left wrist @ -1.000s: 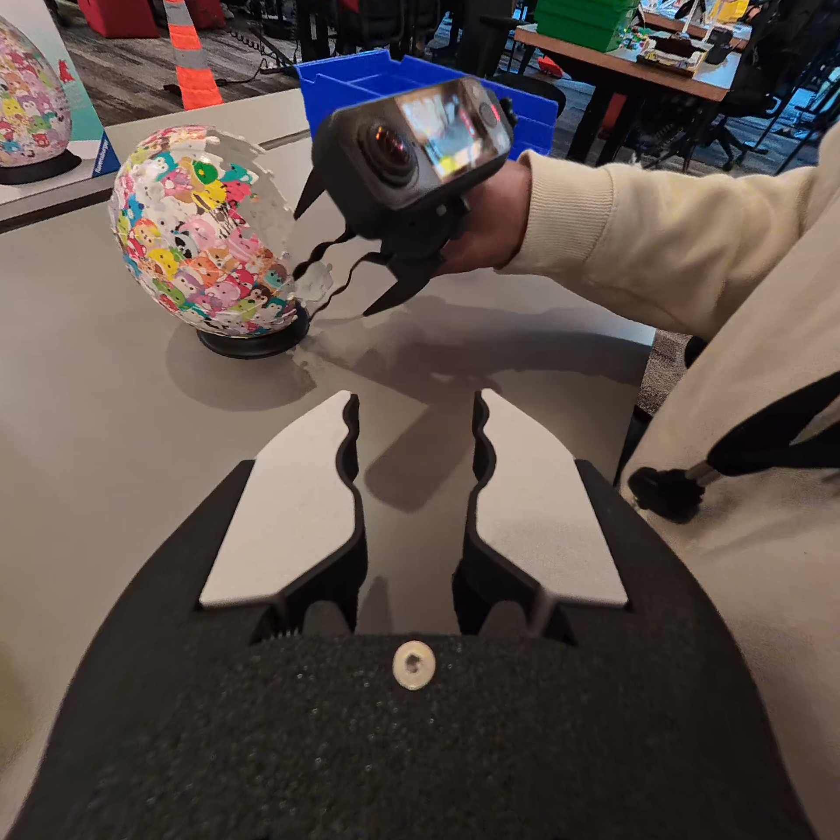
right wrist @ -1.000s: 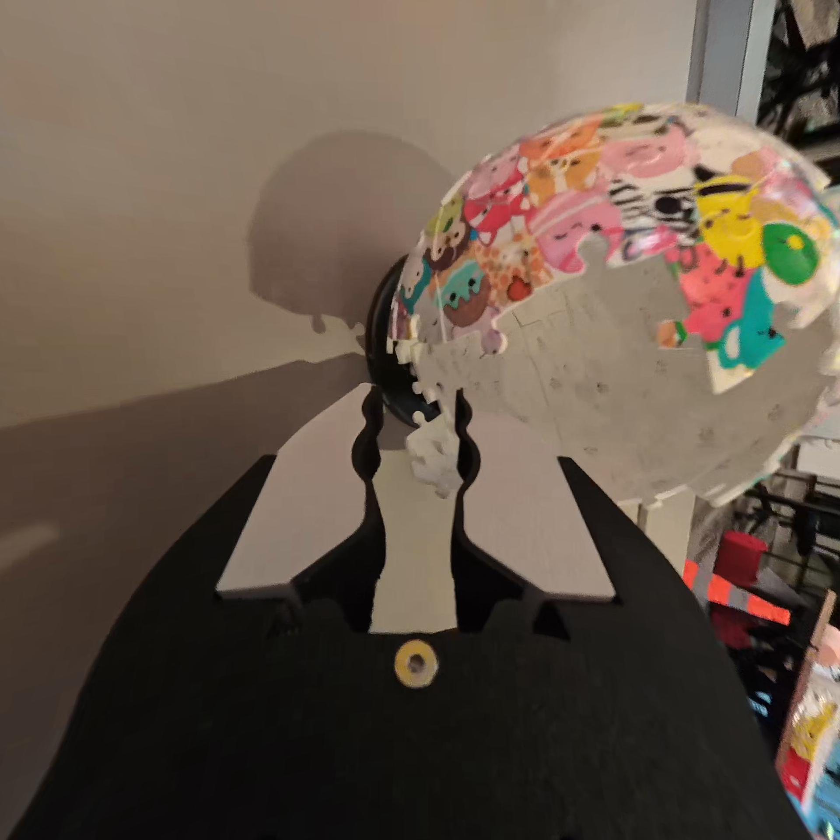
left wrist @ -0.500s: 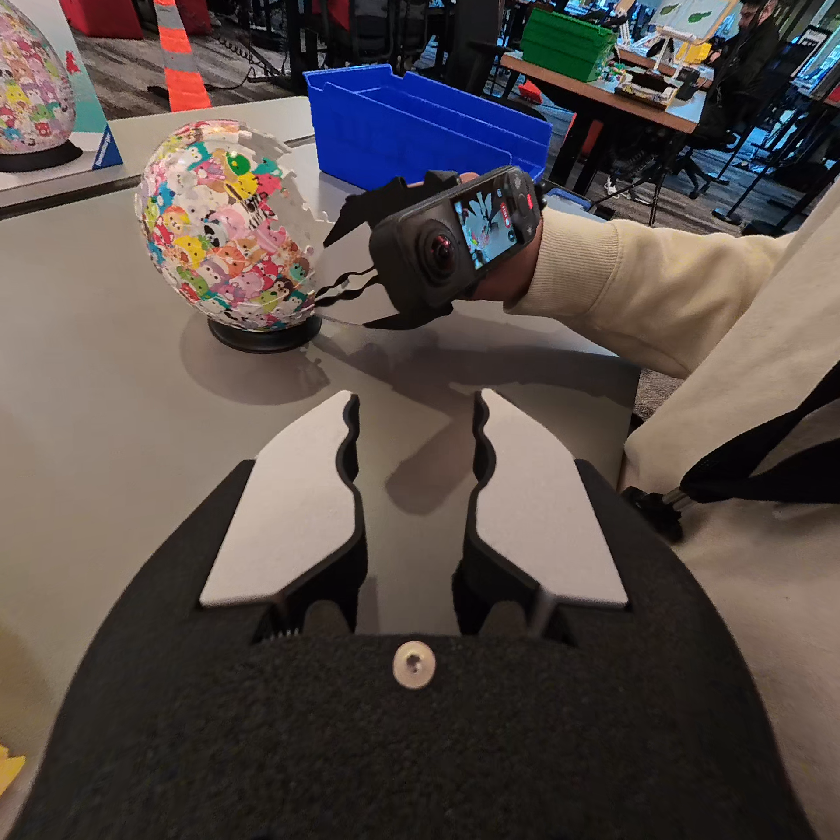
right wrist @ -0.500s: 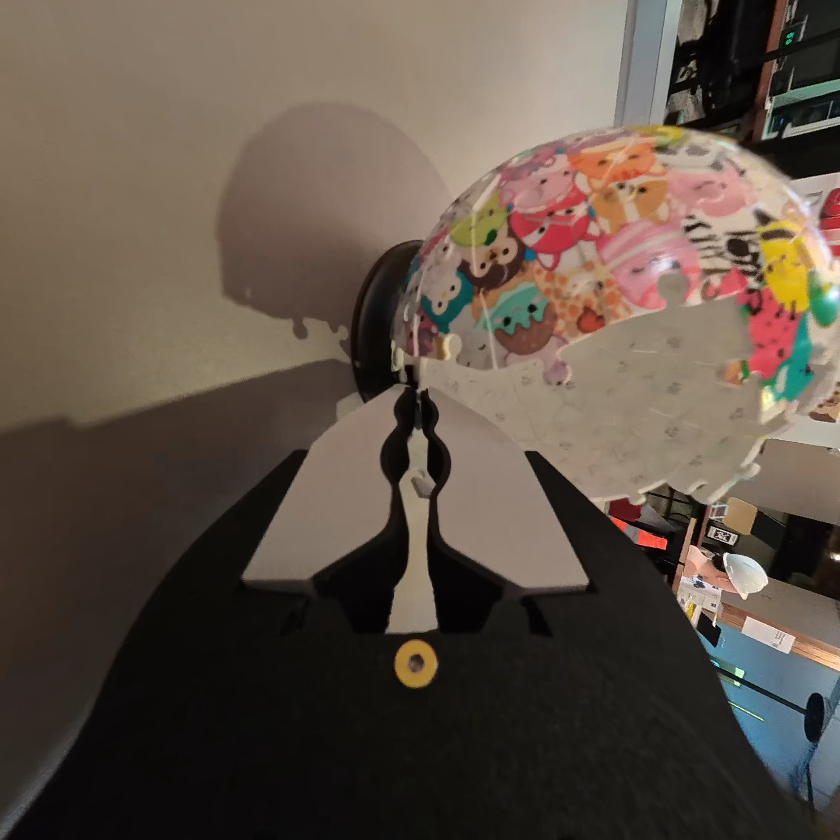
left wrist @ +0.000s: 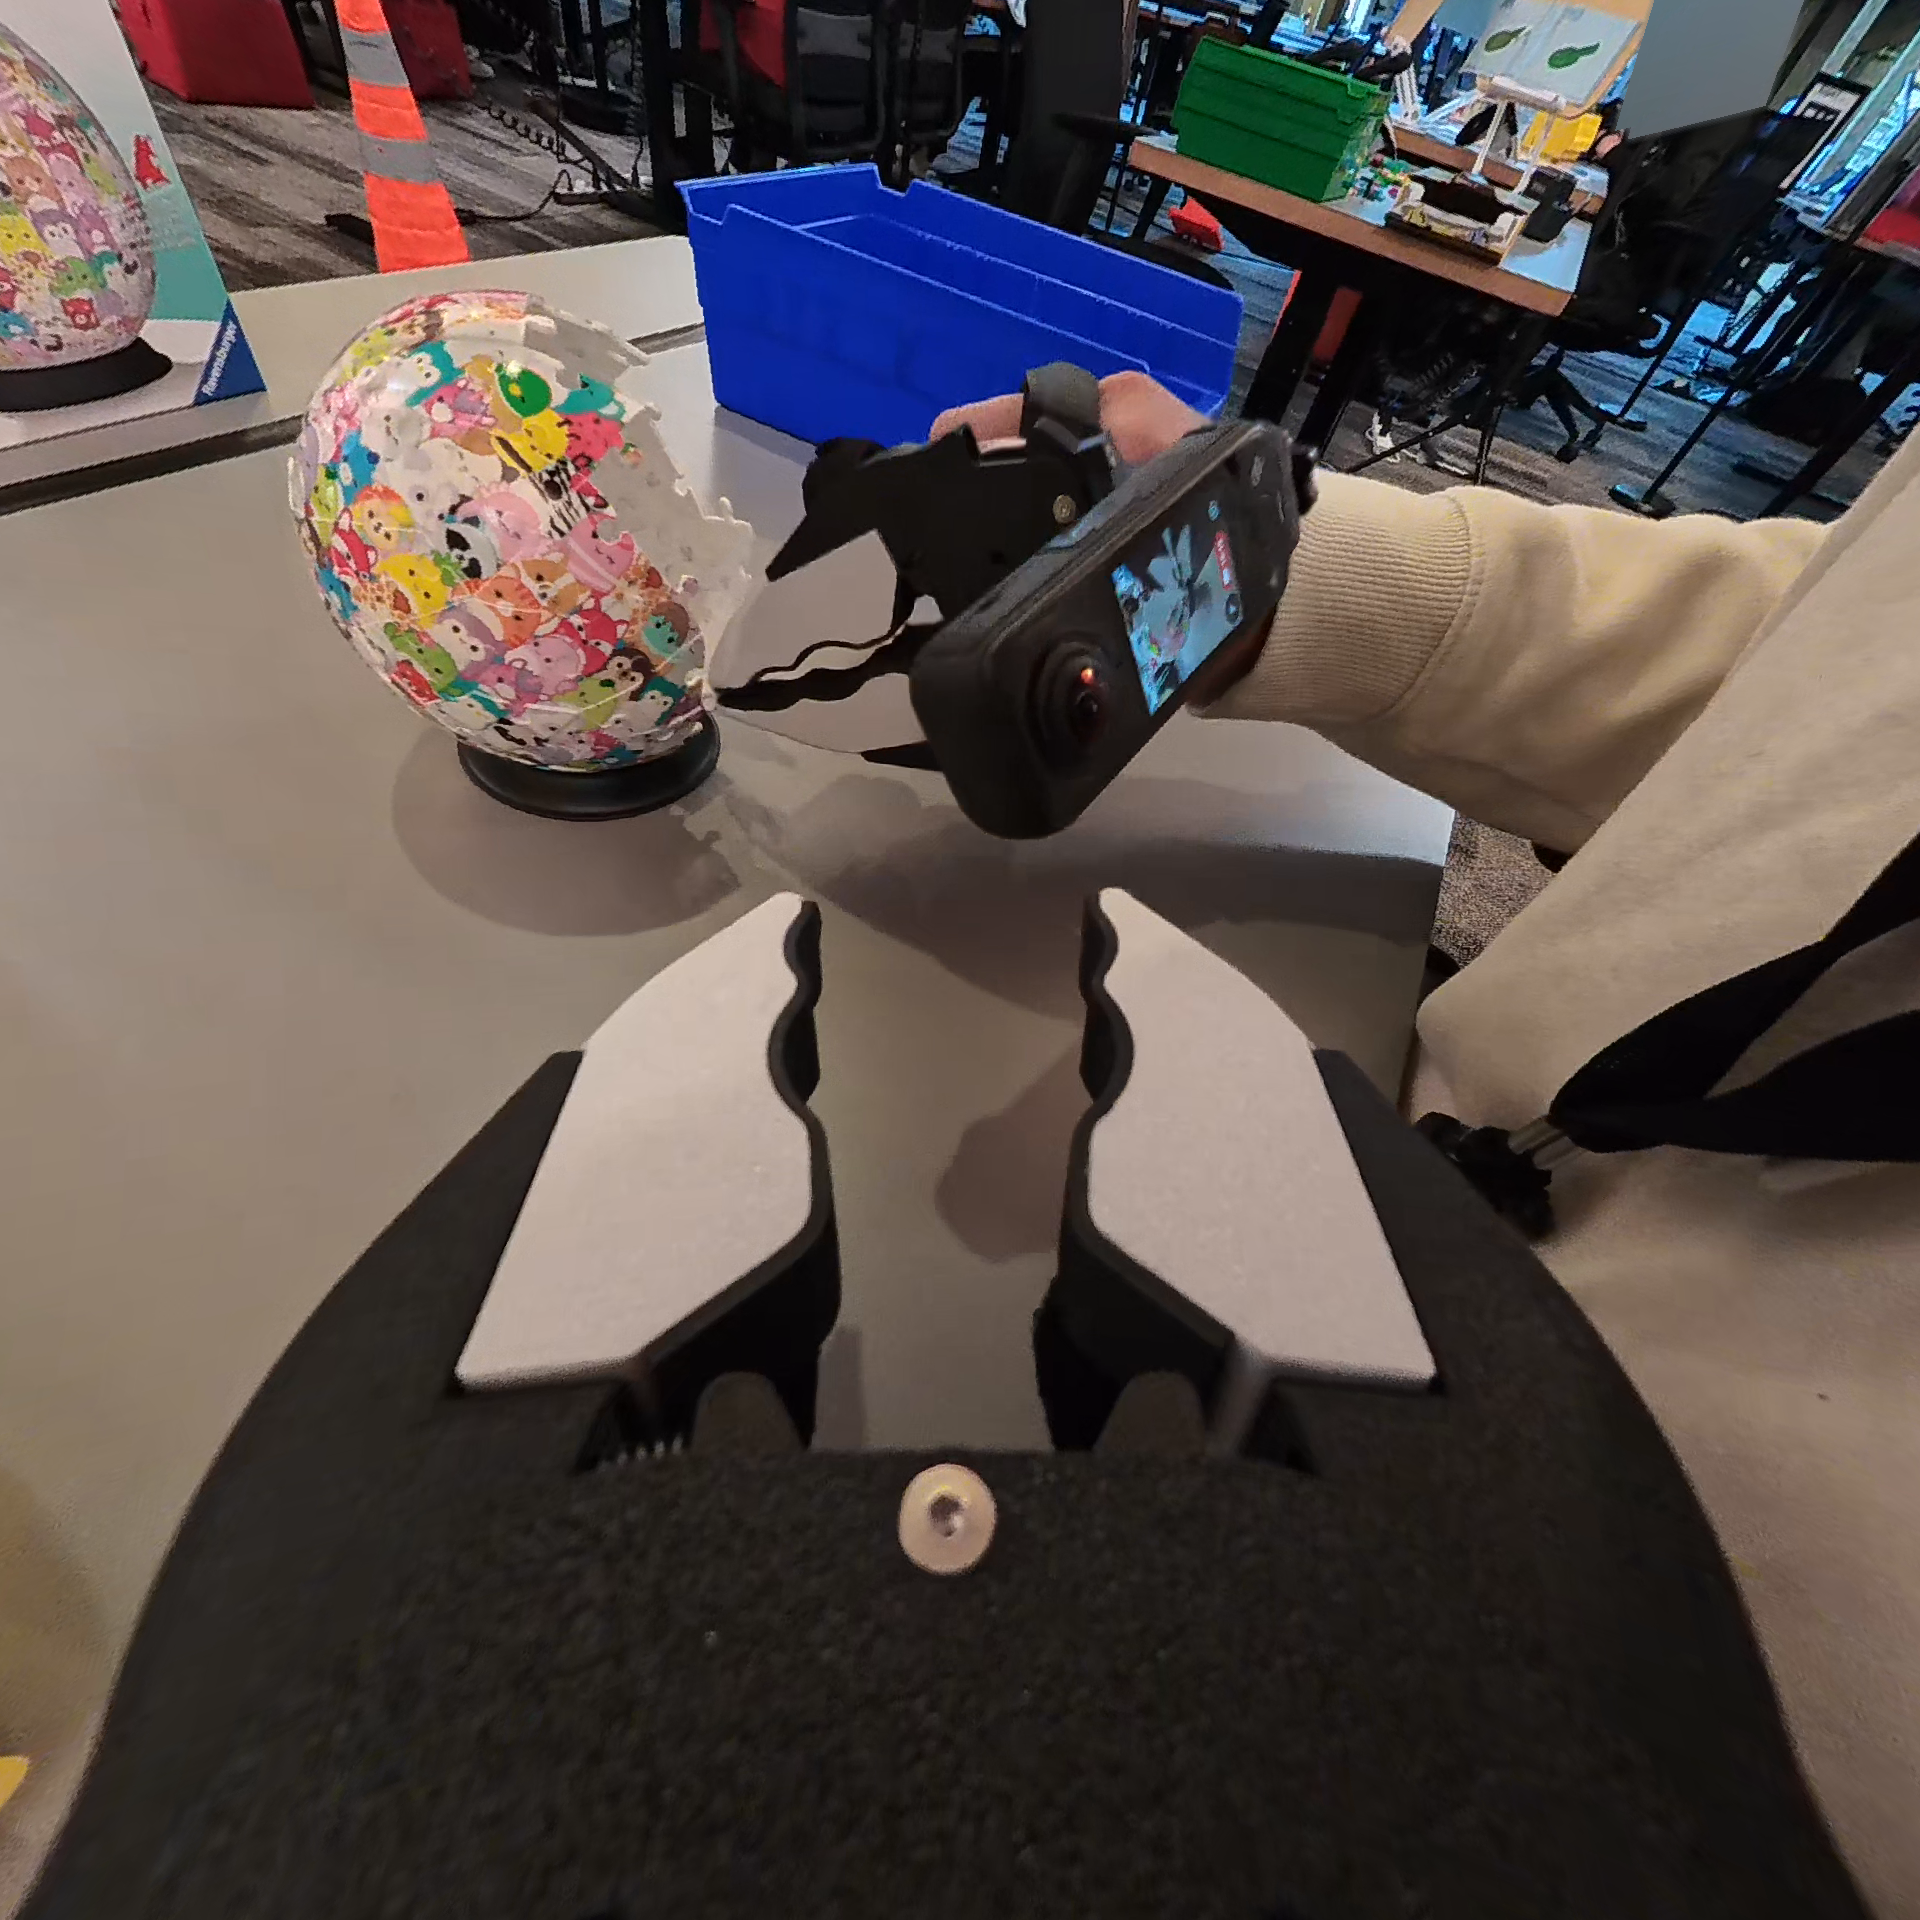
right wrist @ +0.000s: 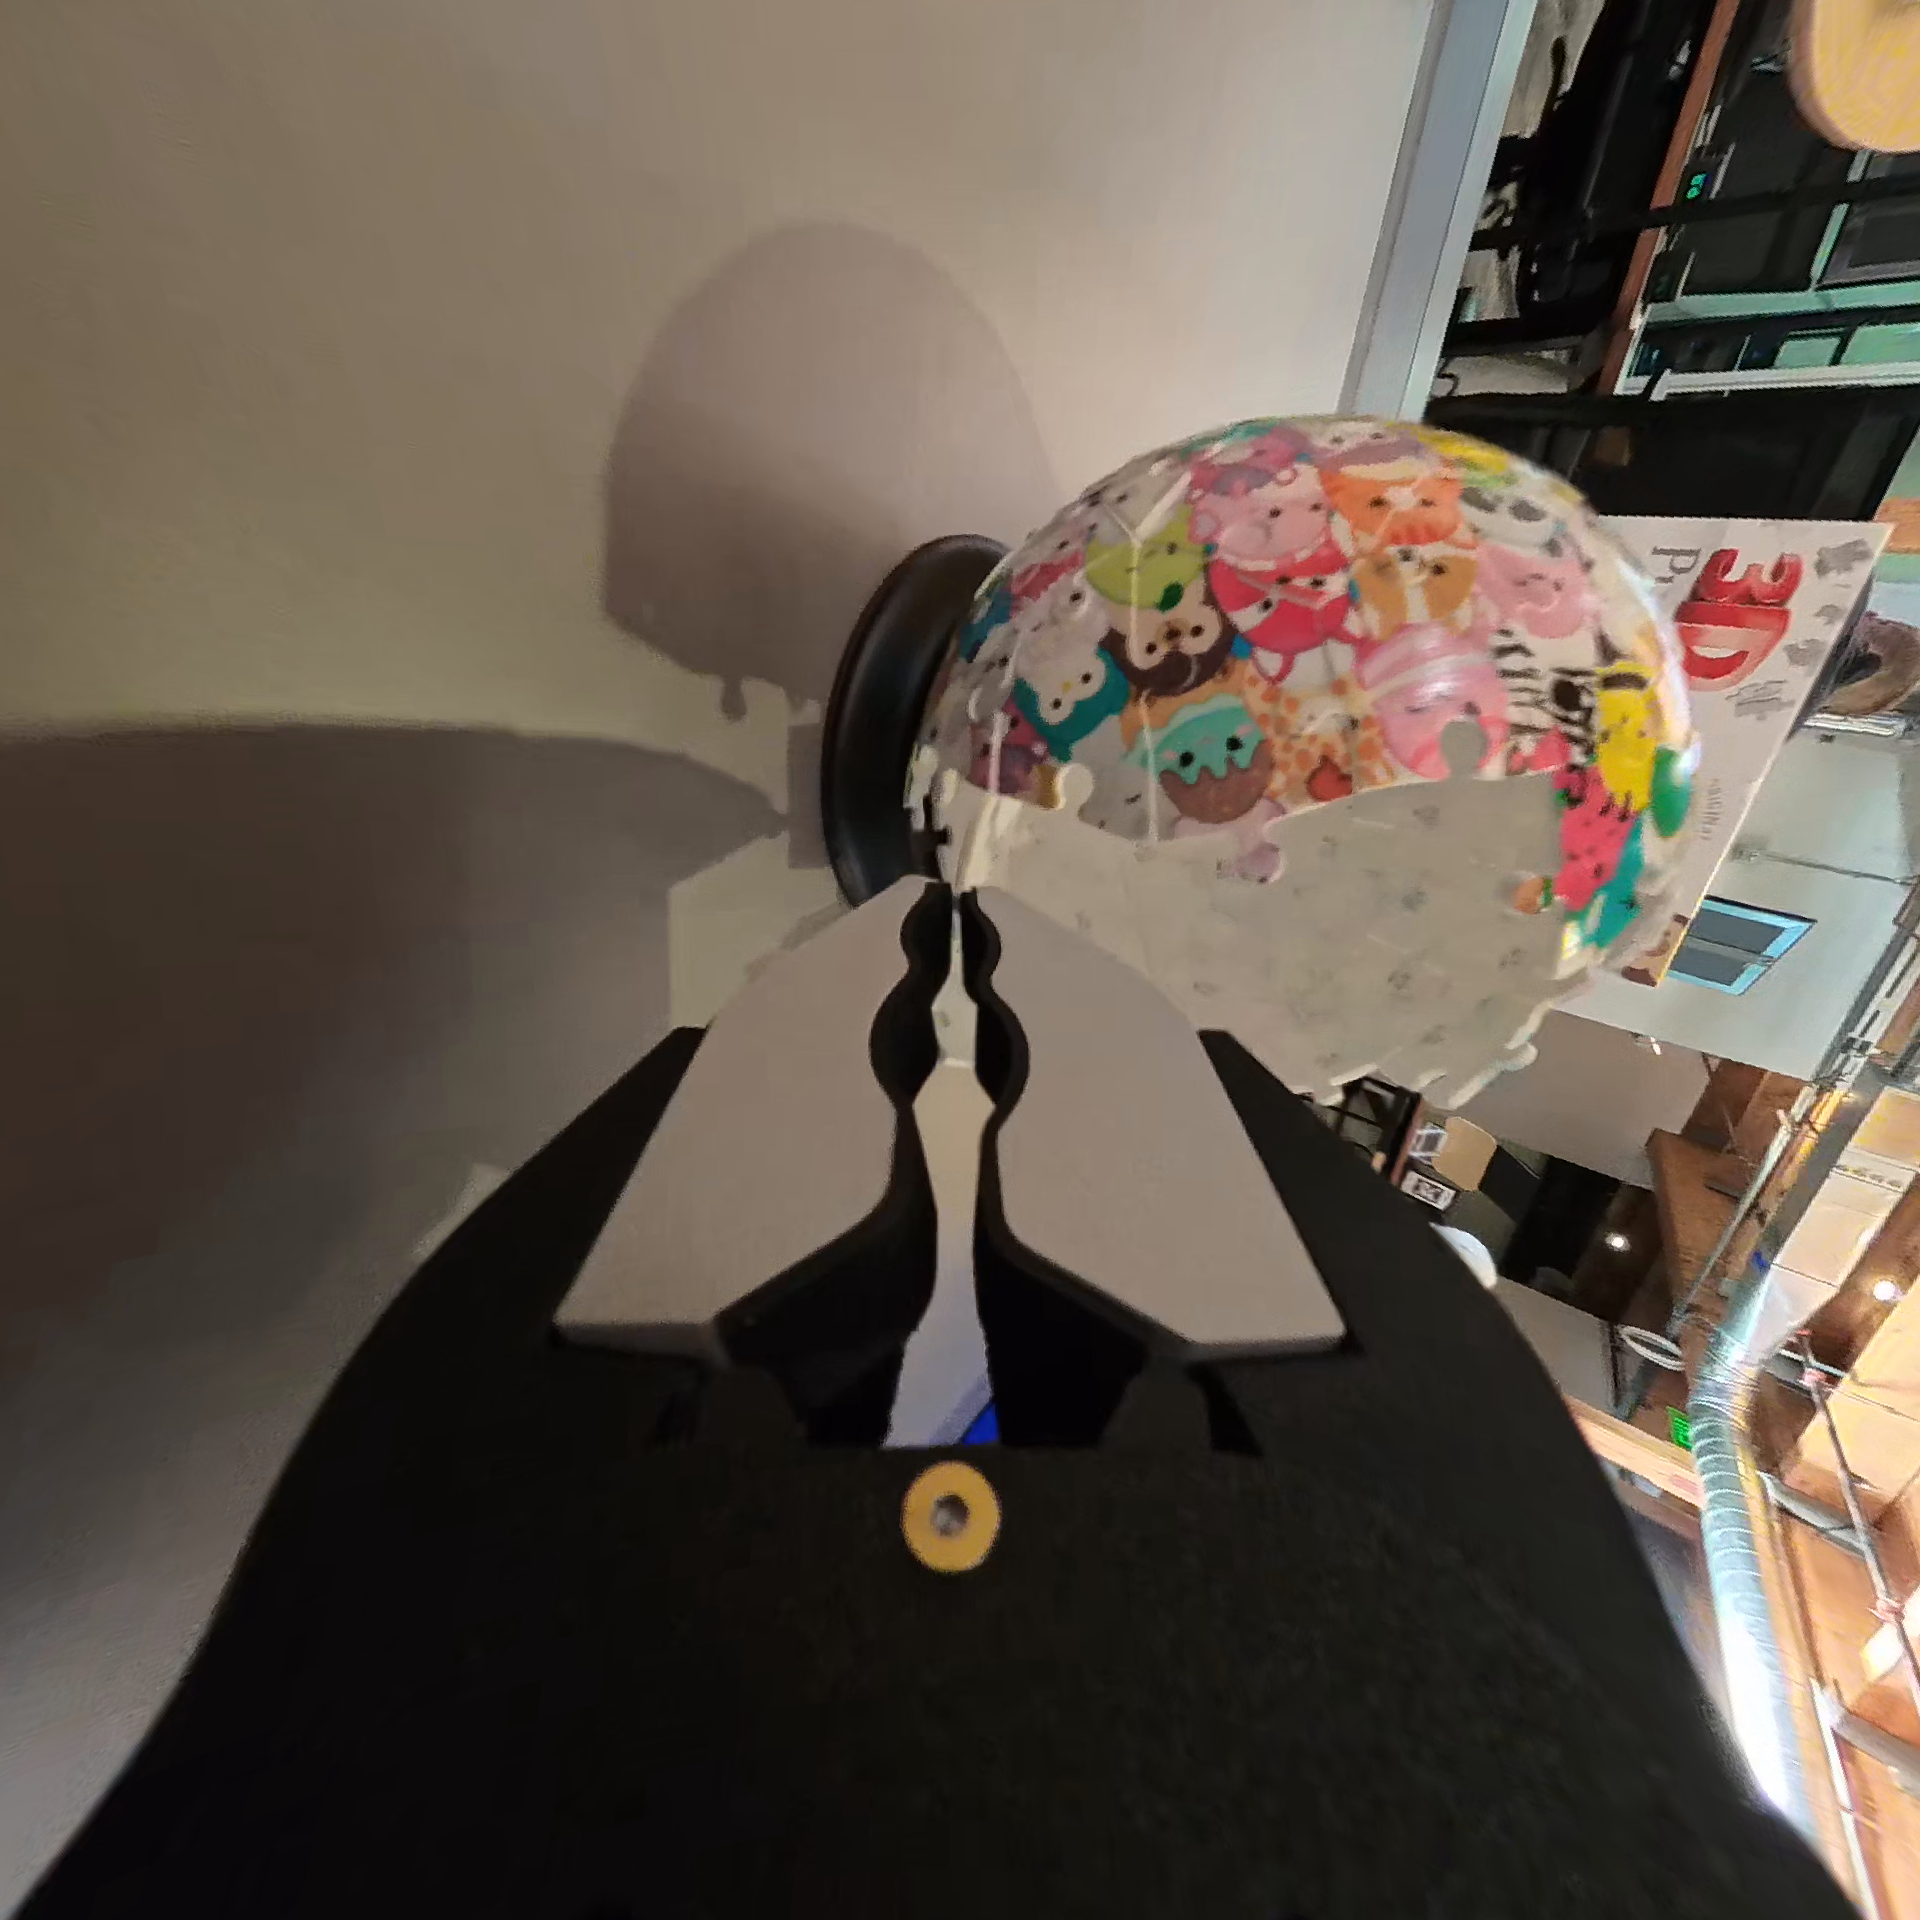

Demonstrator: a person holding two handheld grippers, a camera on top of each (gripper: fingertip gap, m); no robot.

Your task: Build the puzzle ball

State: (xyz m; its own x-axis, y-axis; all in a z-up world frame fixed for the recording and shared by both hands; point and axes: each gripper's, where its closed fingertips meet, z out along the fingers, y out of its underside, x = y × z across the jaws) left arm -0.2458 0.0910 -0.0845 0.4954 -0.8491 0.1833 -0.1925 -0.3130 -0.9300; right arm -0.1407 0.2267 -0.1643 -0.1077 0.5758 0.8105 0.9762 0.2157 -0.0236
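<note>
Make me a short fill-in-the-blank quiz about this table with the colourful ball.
1. The puzzle ball sits on a round ____ stand.
2. Behind the ball lies a ____ plastic bin.
3. The left gripper has its jaws ____ and holds nothing.
4. The right gripper, jaws nearly together, has its tips at the ball's ____ edge.

Answers: black; blue; open; lower

left wrist view: looks forward and down along the left gripper (left wrist: 945, 914) across the grey table (left wrist: 208, 935), well back from the puzzle ball (left wrist: 499, 540).
right wrist view: rolled sideways, close up at the ball's (right wrist: 1351, 727) open edge.
shared: ball, its black stand (left wrist: 592, 774), table.
</note>
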